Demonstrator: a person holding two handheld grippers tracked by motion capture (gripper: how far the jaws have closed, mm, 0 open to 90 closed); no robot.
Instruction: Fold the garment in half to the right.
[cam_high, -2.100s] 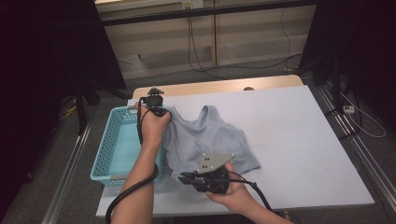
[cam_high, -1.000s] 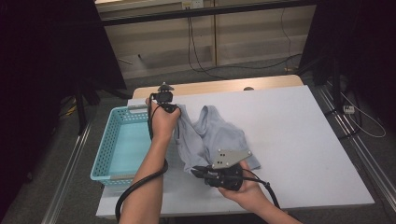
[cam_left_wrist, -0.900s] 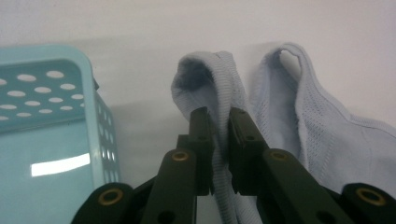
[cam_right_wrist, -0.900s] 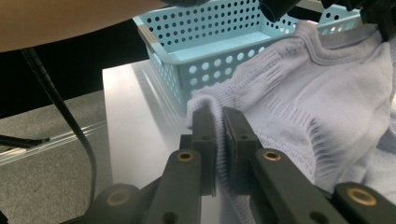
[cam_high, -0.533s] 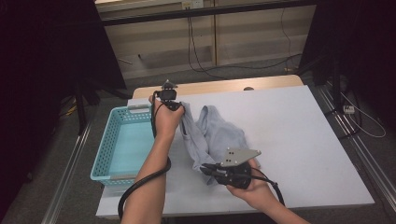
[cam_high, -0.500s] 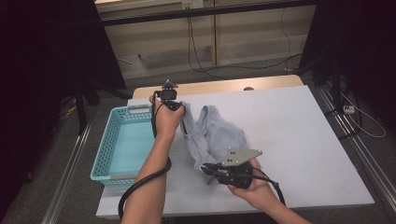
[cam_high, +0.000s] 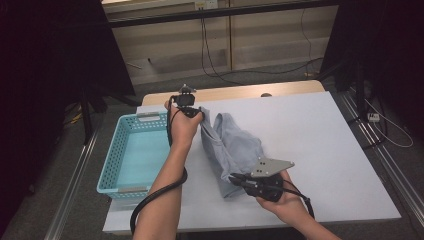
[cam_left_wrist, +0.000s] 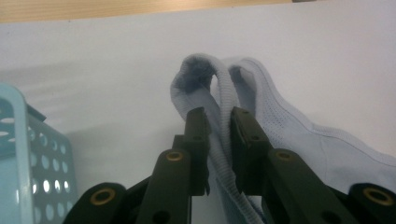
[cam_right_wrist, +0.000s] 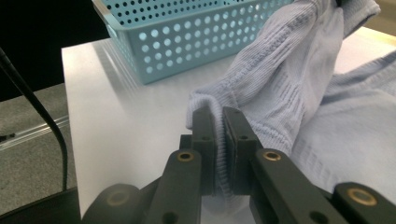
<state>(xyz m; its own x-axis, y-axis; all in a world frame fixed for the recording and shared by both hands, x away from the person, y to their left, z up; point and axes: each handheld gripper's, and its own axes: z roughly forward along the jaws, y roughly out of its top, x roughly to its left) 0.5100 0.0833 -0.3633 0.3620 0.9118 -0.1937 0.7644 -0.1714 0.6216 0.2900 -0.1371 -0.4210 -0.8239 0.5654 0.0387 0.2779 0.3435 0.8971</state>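
A pale grey-blue sleeveless top (cam_high: 235, 145) lies bunched lengthwise on the white table (cam_high: 325, 130). My left gripper (cam_high: 197, 112) is at the top's far end, beside the basket. In the left gripper view the gripper (cam_left_wrist: 218, 114) is shut on a ribbed shoulder strap of the top (cam_left_wrist: 289, 126), and the strap loops up past the jaw tips. My right gripper (cam_high: 235, 177) is at the near end of the cloth. Seen from the right gripper view, that gripper (cam_right_wrist: 219, 114) is shut on the ribbed hem of the top (cam_right_wrist: 299, 93), with the cloth stretched between the two grippers.
A light blue perforated basket (cam_high: 112, 160) stands at the table's left edge, close to my left forearm; its wall shows in the left gripper view (cam_left_wrist: 18, 140) and the right gripper view (cam_right_wrist: 187, 42). A wooden strip borders the table's far edge. Cables trail on the floor behind.
The right gripper has carried the hem to the right, and the left gripper has shifted right with the strap. The top, spread flat before, is now drawn into a narrow fold between them.
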